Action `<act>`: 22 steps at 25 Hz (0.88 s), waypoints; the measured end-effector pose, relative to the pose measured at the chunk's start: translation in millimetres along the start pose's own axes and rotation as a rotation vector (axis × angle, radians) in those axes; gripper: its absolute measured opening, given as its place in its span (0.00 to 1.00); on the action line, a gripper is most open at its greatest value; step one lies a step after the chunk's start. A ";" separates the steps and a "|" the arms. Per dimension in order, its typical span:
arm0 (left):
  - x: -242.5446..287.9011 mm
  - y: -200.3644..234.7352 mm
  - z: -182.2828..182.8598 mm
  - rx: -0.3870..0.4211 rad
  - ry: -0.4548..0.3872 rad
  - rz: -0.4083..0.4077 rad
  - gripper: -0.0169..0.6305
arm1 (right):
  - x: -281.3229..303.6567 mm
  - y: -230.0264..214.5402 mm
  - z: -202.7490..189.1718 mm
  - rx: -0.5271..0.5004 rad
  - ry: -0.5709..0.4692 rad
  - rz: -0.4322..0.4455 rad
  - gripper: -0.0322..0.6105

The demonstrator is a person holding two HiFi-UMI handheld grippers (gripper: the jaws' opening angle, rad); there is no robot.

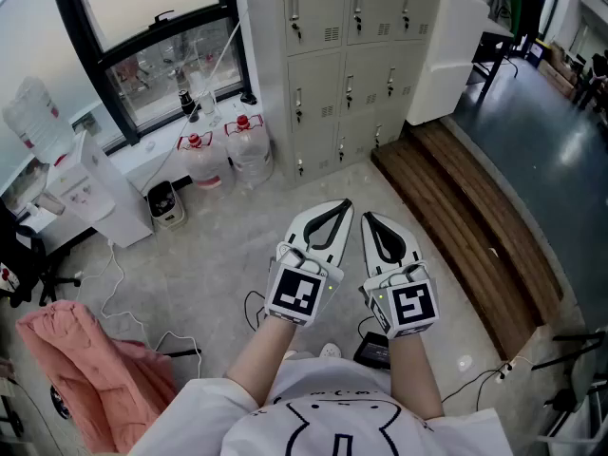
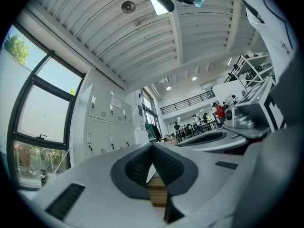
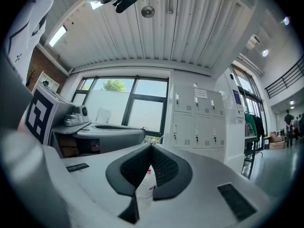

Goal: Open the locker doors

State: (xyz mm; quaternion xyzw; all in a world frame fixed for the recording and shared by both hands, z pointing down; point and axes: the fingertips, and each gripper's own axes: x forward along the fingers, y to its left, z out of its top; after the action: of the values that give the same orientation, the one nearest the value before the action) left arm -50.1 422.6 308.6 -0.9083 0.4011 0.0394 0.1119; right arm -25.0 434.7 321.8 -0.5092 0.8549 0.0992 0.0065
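The grey lockers [image 1: 347, 55] stand against the far wall in three rows, every door closed and each with a small handle. They also show in the left gripper view as lockers [image 2: 102, 127] and in the right gripper view as lockers [image 3: 197, 122], still some way off. My left gripper [image 1: 342, 204] and right gripper [image 1: 367, 217] are held side by side over the floor, pointing at the lockers. The left gripper [image 2: 152, 146] has its tips together with nothing between them. The right gripper [image 3: 151, 147] is likewise shut and empty.
Two large water bottles [image 1: 249, 145] stand on the floor left of the lockers, below a window. A white cabinet [image 1: 446, 55] stands right of the lockers. A wooden bench [image 1: 465, 217] runs along the right. A pink cloth [image 1: 85, 369] and cables [image 1: 123, 302] lie at the left.
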 end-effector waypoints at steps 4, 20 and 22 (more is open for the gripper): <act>9.9 -5.6 -4.7 -0.004 -0.008 0.005 0.05 | -1.1 -9.2 -6.4 0.002 0.002 0.004 0.09; 94.8 50.3 -44.4 -0.047 -0.019 -0.004 0.05 | 77.8 -69.2 -38.5 -0.014 0.020 -0.008 0.09; 114.0 65.4 -51.3 -0.063 -0.011 -0.011 0.05 | 98.9 -81.9 -43.2 -0.013 0.025 -0.010 0.09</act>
State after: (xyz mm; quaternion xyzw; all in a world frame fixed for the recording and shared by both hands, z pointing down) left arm -22.3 285.8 328.8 -0.9134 0.3940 0.0562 0.0855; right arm 2.7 303.2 339.7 -0.5147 0.8517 0.0983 -0.0072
